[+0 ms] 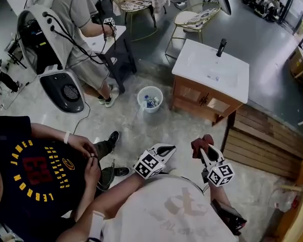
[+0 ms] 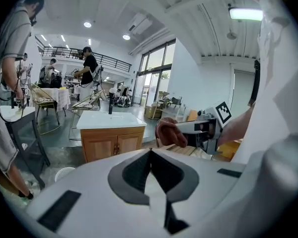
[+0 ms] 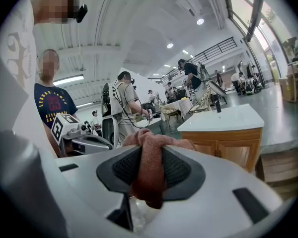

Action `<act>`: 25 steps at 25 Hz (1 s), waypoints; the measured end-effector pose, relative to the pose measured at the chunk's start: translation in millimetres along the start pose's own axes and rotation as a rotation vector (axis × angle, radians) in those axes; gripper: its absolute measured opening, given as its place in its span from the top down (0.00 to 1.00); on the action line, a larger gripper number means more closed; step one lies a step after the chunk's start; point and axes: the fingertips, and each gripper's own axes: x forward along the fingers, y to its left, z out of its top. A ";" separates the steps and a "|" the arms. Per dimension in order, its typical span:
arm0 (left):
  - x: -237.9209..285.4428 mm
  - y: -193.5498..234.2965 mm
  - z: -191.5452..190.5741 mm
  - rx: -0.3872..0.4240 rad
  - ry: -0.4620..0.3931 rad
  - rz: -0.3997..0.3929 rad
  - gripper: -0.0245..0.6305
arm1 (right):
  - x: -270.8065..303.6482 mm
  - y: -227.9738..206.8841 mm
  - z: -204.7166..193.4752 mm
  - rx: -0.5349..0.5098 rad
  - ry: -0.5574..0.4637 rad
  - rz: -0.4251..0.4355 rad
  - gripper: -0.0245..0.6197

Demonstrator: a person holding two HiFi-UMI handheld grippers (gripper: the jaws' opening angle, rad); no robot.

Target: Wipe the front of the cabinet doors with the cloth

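A wooden cabinet (image 1: 199,100) with a white sink top (image 1: 212,67) stands on the floor ahead of me, its two doors (image 2: 111,144) shut. My right gripper (image 1: 204,147) is shut on a reddish-brown cloth (image 1: 200,144), well short of the cabinet. In the right gripper view the cloth (image 3: 149,170) bulges out between the dark pads, with the cabinet (image 3: 233,150) beyond to the right. My left gripper (image 1: 167,147) is held beside the right one; its jaws (image 2: 150,152) are shut with nothing in them. The cloth (image 2: 170,132) also shows in the left gripper view.
A white bucket (image 1: 150,99) sits on the floor left of the cabinet. Wooden planks (image 1: 262,140) lie to its right. A person in a dark shirt (image 1: 35,170) sits close on my left. Another person (image 1: 65,29) stands by a dark table (image 1: 116,54). Chairs (image 1: 192,19) stand behind.
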 end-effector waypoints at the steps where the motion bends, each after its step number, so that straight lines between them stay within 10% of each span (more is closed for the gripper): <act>1: 2.3 -0.1 1.9 -0.001 0.003 0.004 0.94 | 0.6 -2.9 0.9 0.002 0.002 0.004 0.77; 25: 38.7 42.4 14.7 -0.004 0.021 0.034 0.94 | 33.0 -38.2 1.7 0.041 0.007 0.024 0.77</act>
